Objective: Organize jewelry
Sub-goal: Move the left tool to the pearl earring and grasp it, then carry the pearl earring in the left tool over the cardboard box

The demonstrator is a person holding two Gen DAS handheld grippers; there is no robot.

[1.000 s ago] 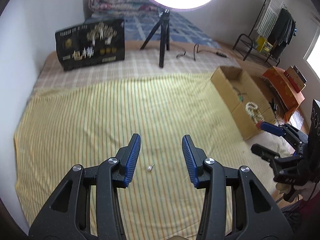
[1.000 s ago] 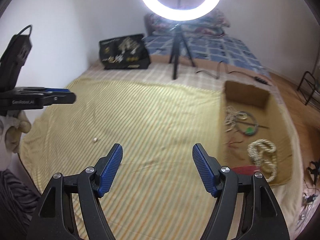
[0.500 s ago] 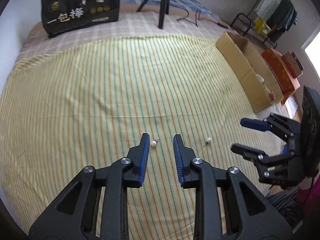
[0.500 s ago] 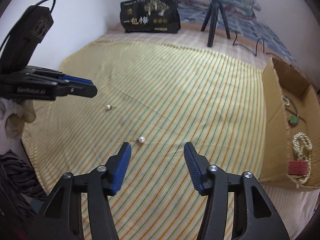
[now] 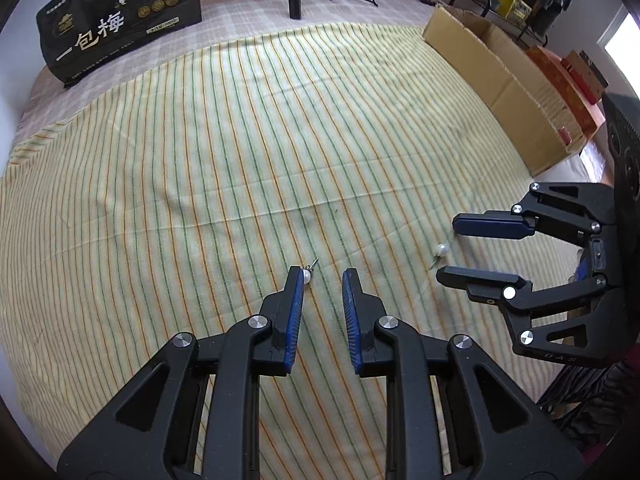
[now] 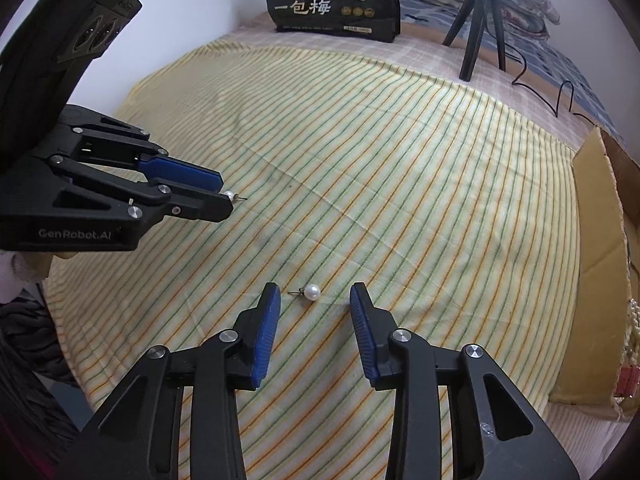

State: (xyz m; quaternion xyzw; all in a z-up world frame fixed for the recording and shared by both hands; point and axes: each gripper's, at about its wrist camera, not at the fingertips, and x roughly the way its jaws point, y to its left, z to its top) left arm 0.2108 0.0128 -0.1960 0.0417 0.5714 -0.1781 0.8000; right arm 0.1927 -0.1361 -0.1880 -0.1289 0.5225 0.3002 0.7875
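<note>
both grippers' fingers (image 5: 295,300) parted around pearl earrings (image 6: 311,292)

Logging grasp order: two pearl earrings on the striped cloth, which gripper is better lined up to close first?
Right, probably. The right hand-held gripper is open with its pearl earring centred just ahead of the tips. The left hand-held gripper has its earring off-centre, against one fingertip.

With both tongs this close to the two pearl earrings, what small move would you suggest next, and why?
Probably nudge the left tongs slightly left, then close. Its earring lies against the inner face of the left finger, off centre in the open gap. The right tongs are open with the other earring roughly centred just ahead of their tips, so they seem ready to ease forward and close.
</note>
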